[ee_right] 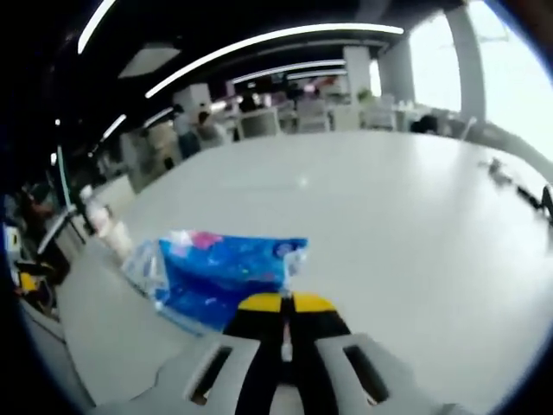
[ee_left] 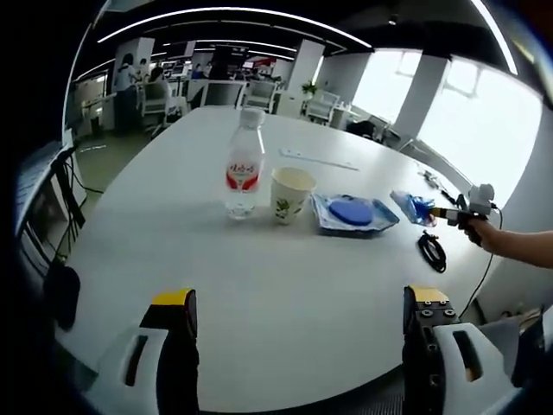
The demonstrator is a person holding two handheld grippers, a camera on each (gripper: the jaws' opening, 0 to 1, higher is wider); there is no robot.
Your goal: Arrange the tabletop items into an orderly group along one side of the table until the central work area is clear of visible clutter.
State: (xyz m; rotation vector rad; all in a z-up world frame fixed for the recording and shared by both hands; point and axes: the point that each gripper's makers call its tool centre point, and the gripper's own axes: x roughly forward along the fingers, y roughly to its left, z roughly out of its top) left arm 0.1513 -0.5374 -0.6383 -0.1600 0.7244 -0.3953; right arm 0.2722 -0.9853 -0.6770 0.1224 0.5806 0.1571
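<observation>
Left gripper [ee_left: 298,322]: jaws spread wide, nothing between them, hovering over the near part of the white table [ee_left: 285,277]. Broad bare surface ahead of it, plenty of room before the first item.

Row across the middle of the table in the left gripper view, left to right: clear water bottle [ee_left: 244,169] with red label, upright; paper cup [ee_left: 289,194] just beside it, upright, not touching as far as I can tell; blue plastic packet [ee_left: 354,213] lying flat, just right of the cup; smaller blue packet [ee_left: 415,207] further right, near the right edge. Black cable [ee_left: 432,251] coiled close to that same edge. Long flat strip [ee_left: 318,159] lies behind the row, well apart from it. Far half of the table past the strip is bare.

Right gripper: seen in the left gripper view at the right edge, held in a hand [ee_left: 486,232]. In the right gripper view its jaws [ee_right: 285,313] are closed together, yellow tips meeting, right at the near edge of the blue packet [ee_right: 220,272]; cannot tell if a film edge is pinched. Packet lies flat near the table's left edge there. To its right, wide open surface out to the far rim; small dark items [ee_right: 518,183] sit near the right edge, too blurred to identify.
</observation>
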